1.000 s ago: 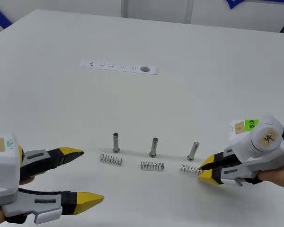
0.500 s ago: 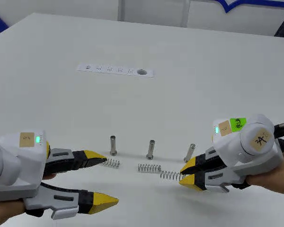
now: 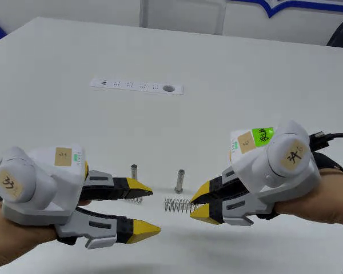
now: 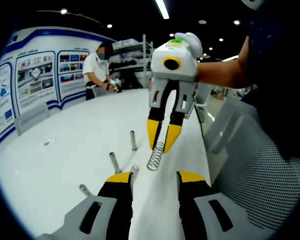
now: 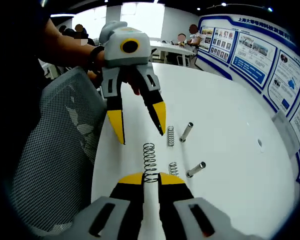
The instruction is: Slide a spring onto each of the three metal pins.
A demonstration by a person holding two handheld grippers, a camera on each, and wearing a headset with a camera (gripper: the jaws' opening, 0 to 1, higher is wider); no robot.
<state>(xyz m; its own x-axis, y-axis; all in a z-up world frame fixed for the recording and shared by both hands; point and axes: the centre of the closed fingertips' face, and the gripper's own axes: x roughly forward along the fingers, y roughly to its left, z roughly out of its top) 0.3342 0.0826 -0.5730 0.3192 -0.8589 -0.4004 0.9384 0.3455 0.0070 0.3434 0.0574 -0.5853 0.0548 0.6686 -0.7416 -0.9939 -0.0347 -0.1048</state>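
Note:
Two upright metal pins (image 3: pixel 134 171) (image 3: pixel 179 181) stand on the white table (image 3: pixel 257 91); all three pins (image 4: pixel 133 140) (image 4: pixel 114 162) (image 4: pixel 85 190) show in the left gripper view. My right gripper (image 3: pixel 195 207) is shut on one end of a spring (image 3: pixel 176 204), which sticks out from its tips toward the left gripper. That held spring (image 5: pixel 149 161) rises from the right gripper's (image 5: pixel 151 180) tips. The left gripper (image 3: pixel 150 211) faces it, open, with nothing between its fingers. Another spring (image 3: pixel 136 199) lies by its upper jaw. Loose springs (image 5: pixel 170 136) (image 5: pixel 173 168) lie beside pins (image 5: pixel 186 132) (image 5: pixel 196 169).
A flush white socket strip (image 3: pixel 136 86) sits in the table farther back. A mesh chair back (image 4: pixel 250 170) stands at the table's near edge. People stand at another table in the background (image 4: pixel 99 70).
My right gripper has carried the spring left, off the table, past the right pin toward the middle. The left gripper has moved right and forward, still open.

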